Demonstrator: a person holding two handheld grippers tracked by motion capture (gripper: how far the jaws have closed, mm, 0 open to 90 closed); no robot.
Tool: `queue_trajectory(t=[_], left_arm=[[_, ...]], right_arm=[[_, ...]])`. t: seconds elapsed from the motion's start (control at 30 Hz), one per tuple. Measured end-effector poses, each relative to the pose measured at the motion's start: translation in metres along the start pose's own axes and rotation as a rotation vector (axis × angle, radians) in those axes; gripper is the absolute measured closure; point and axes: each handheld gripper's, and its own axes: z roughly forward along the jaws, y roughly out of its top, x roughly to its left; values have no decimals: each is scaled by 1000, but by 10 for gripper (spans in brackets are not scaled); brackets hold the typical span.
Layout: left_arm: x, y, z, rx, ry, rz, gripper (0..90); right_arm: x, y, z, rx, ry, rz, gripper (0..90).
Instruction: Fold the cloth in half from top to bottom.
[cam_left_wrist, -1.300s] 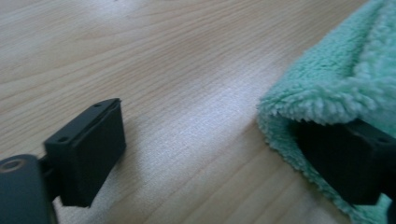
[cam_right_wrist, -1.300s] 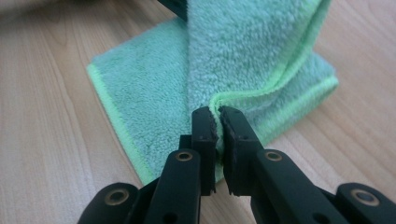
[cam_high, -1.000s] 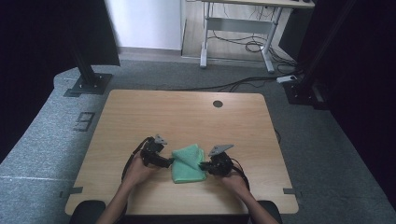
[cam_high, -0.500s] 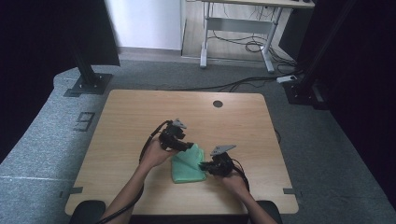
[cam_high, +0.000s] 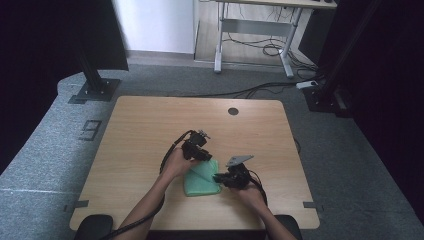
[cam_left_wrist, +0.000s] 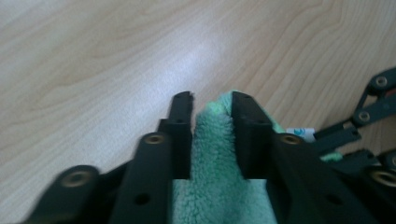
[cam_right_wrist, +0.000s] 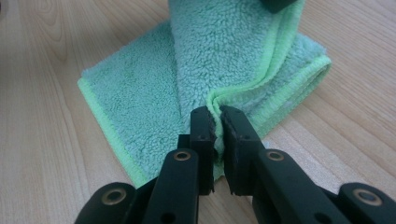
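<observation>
A green fleecy cloth (cam_high: 198, 184) lies part-folded near the table's front edge. My left gripper (cam_high: 206, 156) sits at its far corner, shut on a raised fold of the cloth (cam_left_wrist: 212, 140) that bulges between the jaws. My right gripper (cam_high: 217, 177) is at the cloth's right side, shut on its hemmed edge (cam_right_wrist: 217, 114). In the right gripper view the cloth (cam_right_wrist: 135, 102) rises from the lower layer toward the top of the frame. Part of the right gripper's linkage (cam_left_wrist: 369, 107) appears at the right edge of the left gripper view.
The wooden table (cam_high: 150, 125) has a round cable hole (cam_high: 233, 111) near its far edge. Both forearms come in from the bottom. On the grey floor beyond stand black stand bases (cam_high: 92, 90), a desk frame (cam_high: 250, 30) and cables.
My left gripper has moved from the cloth's left side to its far right, carrying the cloth's edge up and over. The right gripper has stayed put.
</observation>
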Motion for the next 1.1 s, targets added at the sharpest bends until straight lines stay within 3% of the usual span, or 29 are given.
queue_trajectory(t=[0.1,0.37,0.57,0.8,1.1], left_arm=[[-2,0,-4,2,-5,22,842],[-13,-13,-29,-53,-4,54,844],[-16,-33,-43,-91,-5,36,835],[-29,-62,-52,-111,-11,32,803],[-41,-100,-54,-103,-31,26,699]], right_arm=[[-1,0,0,-3,3,3,817],[1,2,-4,4,-8,3,689],[-5,1,-15,-28,-10,45,584],[-8,0,-31,-56,-5,39,461],[-14,1,-38,-55,-65,45,413]])
